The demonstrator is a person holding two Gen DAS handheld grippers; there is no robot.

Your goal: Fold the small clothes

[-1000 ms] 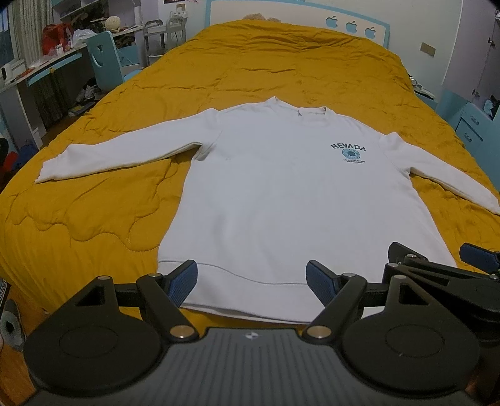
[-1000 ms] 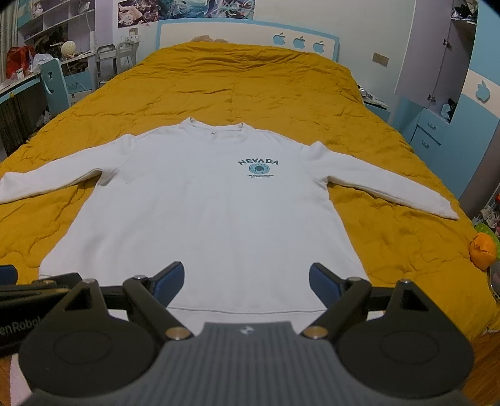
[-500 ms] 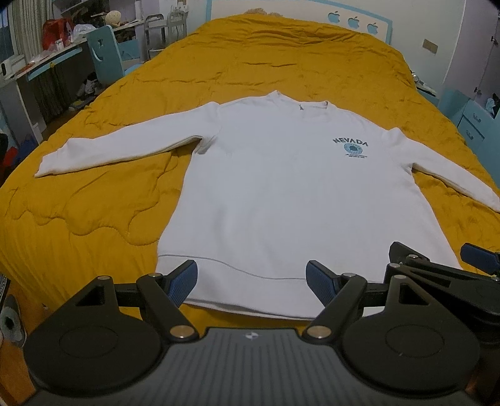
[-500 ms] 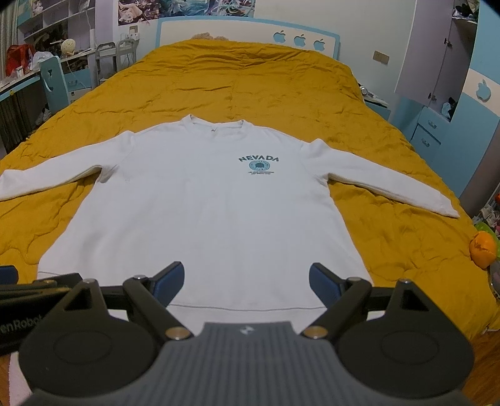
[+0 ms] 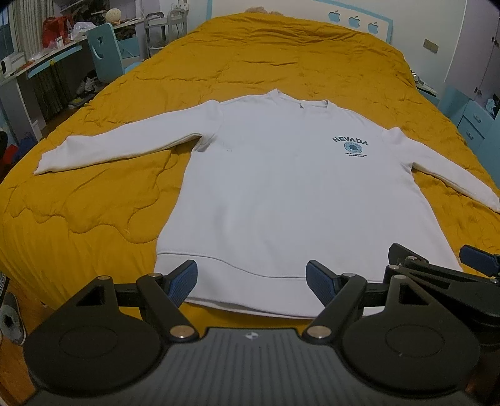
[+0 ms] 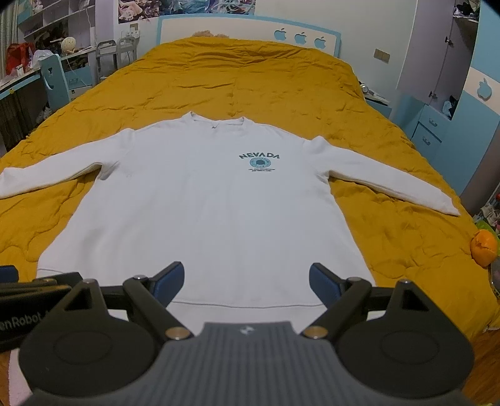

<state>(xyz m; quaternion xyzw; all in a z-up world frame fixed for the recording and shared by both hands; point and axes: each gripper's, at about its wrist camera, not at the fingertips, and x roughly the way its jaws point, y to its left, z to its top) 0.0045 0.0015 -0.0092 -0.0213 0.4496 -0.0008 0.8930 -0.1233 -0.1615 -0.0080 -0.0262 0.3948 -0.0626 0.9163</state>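
A white long-sleeved sweatshirt (image 5: 281, 193) (image 6: 203, 203) with a blue NEVADA print lies flat and face up on the orange quilt (image 5: 250, 56) (image 6: 250, 78), both sleeves spread outward. Its hem is nearest to me. My left gripper (image 5: 251, 278) hovers open just above the hem's left half, nothing between its blue pads. My right gripper (image 6: 247, 281) is open over the hem's right half, also empty. The right gripper's body (image 5: 437, 274) shows at the right edge of the left wrist view.
A desk with clutter and a blue chair (image 5: 103, 53) stand left of the bed. Blue drawers (image 6: 431, 131) and a wardrobe are on the right. An orange fruit-like object (image 6: 484, 243) sits off the bed's right side. The headboard (image 6: 250, 28) is at the far end.
Both cameras have tilted or shifted slightly, so the sweatshirt sits a little lower in view. Both grippers remain open and the sweatshirt has not moved.
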